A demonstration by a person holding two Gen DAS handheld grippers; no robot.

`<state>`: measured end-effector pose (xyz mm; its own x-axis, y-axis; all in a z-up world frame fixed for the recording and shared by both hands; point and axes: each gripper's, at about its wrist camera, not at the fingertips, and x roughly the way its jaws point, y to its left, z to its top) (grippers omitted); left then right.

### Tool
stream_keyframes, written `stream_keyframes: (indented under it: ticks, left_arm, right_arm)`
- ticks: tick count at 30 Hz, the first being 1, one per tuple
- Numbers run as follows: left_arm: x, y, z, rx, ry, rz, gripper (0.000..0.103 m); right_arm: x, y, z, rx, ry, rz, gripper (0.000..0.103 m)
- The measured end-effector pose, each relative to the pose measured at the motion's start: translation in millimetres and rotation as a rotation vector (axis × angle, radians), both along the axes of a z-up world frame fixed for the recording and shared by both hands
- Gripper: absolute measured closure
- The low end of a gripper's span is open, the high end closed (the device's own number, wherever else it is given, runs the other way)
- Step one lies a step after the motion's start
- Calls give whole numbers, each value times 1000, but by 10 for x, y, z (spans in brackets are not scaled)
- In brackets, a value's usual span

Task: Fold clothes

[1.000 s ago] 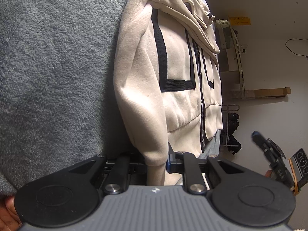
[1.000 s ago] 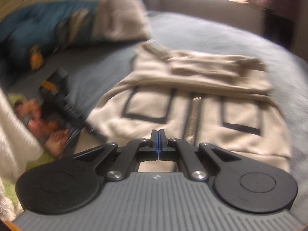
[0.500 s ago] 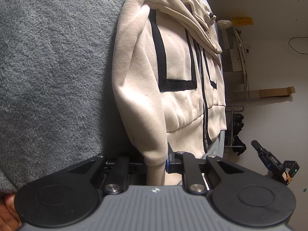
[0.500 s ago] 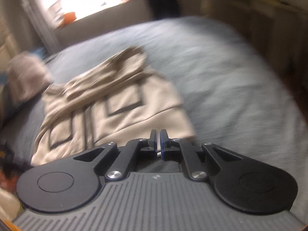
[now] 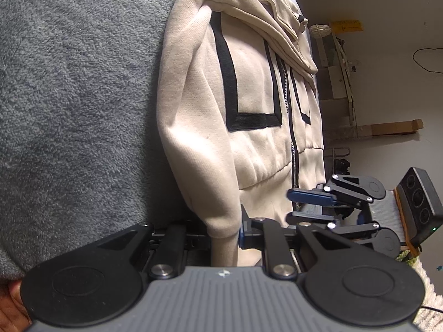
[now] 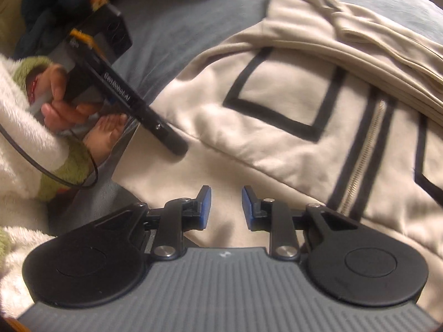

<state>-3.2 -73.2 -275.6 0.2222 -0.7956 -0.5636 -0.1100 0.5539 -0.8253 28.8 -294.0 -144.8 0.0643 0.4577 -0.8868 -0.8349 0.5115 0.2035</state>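
A cream zip hoodie (image 5: 249, 88) with black trim lies flat on a grey-blue bed (image 5: 69, 96). My left gripper (image 5: 224, 232) is shut on the cuff of its sleeve (image 5: 221, 215) at the bed's near edge. In the right wrist view the hoodie (image 6: 290, 96) fills the frame, and my right gripper (image 6: 226, 207) hovers over its hem with its jaws opening and nothing between them. The right gripper (image 5: 313, 204) also shows in the left wrist view, just right of the held cuff. The left gripper (image 6: 171, 144) shows at the left of the right wrist view, held by a hand (image 6: 63, 102).
The fleecy grey-blue bed (image 6: 171, 22) stretches left of and beyond the hoodie. A dark blue bundle (image 6: 44, 0) lies at the far corner. A white and green fluffy sleeve (image 6: 33, 127) is at the left. Beyond the bed stand shelving (image 5: 340, 63) and a cardboard box (image 5: 396, 127).
The right gripper swung down from a far view of the bed to just over the hoodie's hem, next to the left gripper, and its jaws parted. The left gripper stayed put on the cuff.
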Motion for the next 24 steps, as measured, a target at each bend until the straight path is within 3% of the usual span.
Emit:
stream_keyframes:
  ticks: [5, 11, 15, 24]
  left_arm:
    - [-3, 110, -33, -16, 2, -8, 85]
    - [-22, 257, -50, -27, 6, -7, 86]
    - [-33, 272, -40, -24, 6, -4, 86]
    - [-48, 135, -6, -16, 6, 6, 86]
  right_arm:
    - [-35, 38, -109, -38, 16, 44, 80]
    - [-16, -17, -109, -29, 9, 17, 97]
    - [-56, -35, -104, -28, -9, 18, 102]
    - [-115, -189, 52, 26, -85, -47, 103]
